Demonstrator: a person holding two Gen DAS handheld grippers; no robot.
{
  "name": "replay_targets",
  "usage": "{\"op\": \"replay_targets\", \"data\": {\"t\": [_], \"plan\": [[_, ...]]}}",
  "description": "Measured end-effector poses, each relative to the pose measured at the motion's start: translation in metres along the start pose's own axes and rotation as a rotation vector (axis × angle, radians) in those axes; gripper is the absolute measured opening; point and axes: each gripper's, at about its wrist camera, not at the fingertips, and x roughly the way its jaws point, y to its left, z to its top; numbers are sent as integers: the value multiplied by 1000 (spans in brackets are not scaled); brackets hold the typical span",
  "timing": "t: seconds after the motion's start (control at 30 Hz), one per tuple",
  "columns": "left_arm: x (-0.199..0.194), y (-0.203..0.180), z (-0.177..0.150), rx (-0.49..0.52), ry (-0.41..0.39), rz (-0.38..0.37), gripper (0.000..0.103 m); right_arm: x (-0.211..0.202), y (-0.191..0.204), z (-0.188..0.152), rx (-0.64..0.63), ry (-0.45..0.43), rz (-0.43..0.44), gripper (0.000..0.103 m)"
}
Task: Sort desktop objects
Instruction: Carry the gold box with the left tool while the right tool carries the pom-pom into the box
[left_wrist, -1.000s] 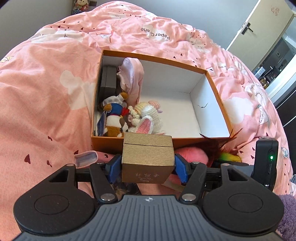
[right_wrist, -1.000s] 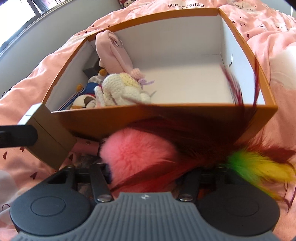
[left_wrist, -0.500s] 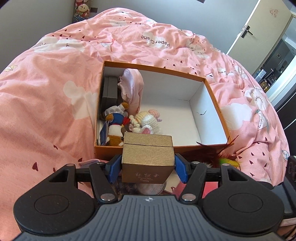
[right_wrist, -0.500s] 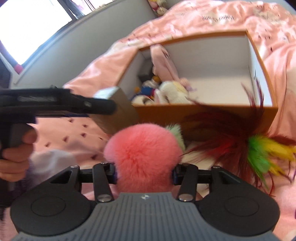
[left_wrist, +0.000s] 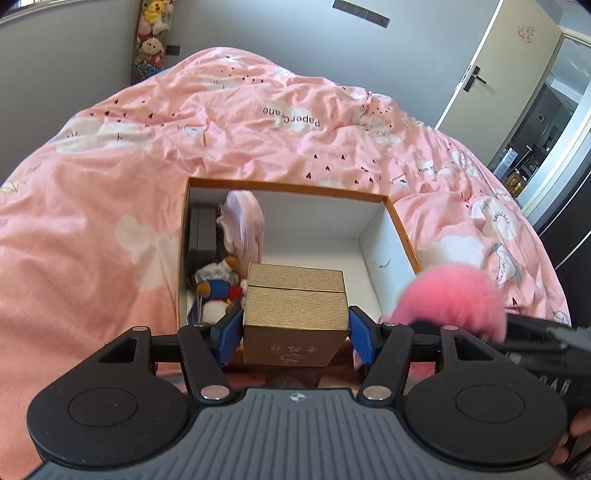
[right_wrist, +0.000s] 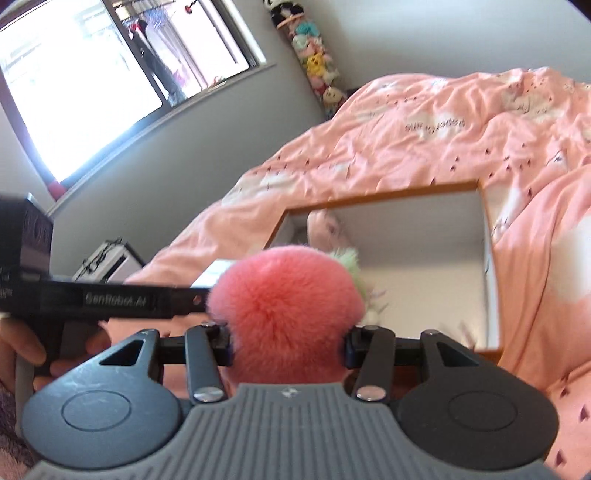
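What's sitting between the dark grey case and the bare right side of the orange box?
In the left wrist view, a pale pink pouch stands right beside the dark grey case inside the orange box; past it, only bare white floor.

Left claw (left_wrist: 295, 328) clamps gold box (left_wrist: 295, 314) above orange carton (left_wrist: 402, 236) on pink bed (left_wrist: 92, 221); plush duck (left_wrist: 216, 291) inside; pink pompom (left_wrist: 452, 299) at right.

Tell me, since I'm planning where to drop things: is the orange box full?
Partly full. Toys crowd the left end of the orange box; its right side shows bare white floor.
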Motion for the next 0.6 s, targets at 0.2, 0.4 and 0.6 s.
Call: {"op": "replay_targets", "data": {"t": [0.2, 0.4, 0.6], "plan": [[1, 3, 17, -5, -44, 13, 70, -4, -27, 40, 45, -81, -66, 51], [10, 10, 24, -24, -49, 16, 71, 48, -44, 40, 29, 62, -144, 51], [20, 21, 21, -53, -24, 16, 70, 114, -62, 16, 53, 270, -174, 51]]}}
